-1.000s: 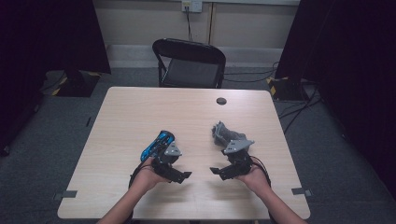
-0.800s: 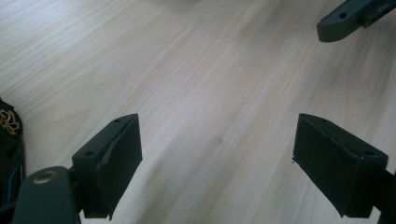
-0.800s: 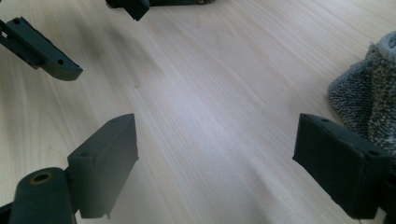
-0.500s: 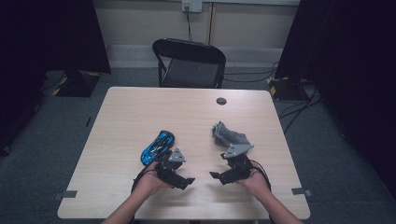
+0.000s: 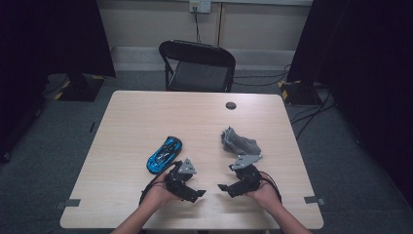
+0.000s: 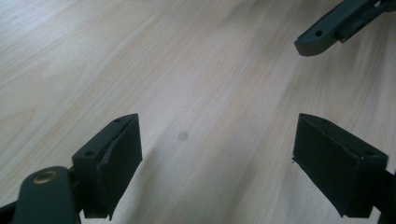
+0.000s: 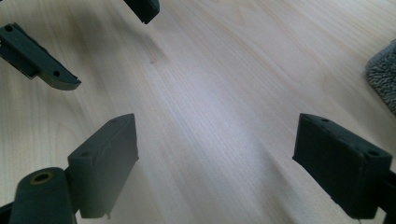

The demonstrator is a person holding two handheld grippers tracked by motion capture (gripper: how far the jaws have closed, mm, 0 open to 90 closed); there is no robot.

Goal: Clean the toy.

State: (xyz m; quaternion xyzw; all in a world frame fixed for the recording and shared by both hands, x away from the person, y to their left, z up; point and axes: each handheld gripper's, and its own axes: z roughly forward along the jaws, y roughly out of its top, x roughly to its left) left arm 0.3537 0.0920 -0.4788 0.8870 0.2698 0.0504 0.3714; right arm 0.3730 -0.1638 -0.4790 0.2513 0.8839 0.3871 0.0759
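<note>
Change: left hand-held gripper (image 5: 197, 194) has drawn back toward the near edge of the table (image 5: 126, 122) since a second ago; it was right at the tail of the blue toy car (image 5: 164, 153) and now sits just clear of it.
Right side: right hand-held gripper (image 5: 225, 188) has eased back a little too, away from the grey cloth (image 5: 238, 141).
Left jaws: wide apart in the left gripper view, nothing between them but bare wood.
Right jaws: equally wide in the right gripper view, nothing held; a corner of the cloth shows at the right edge.
Car: on the table, left of centre, nose pointing away and to the right, just beyond the left hand-held gripper, untouched.
Cloth: crumpled heap right of centre, just beyond the right hand-held gripper, apart from the car.
Facing: both hand-held grippers point inward at each other, low over the near edge.
Meaning: both things look set down and released; likely a pause or reset, with a fresh reach needed for either one.
</note>
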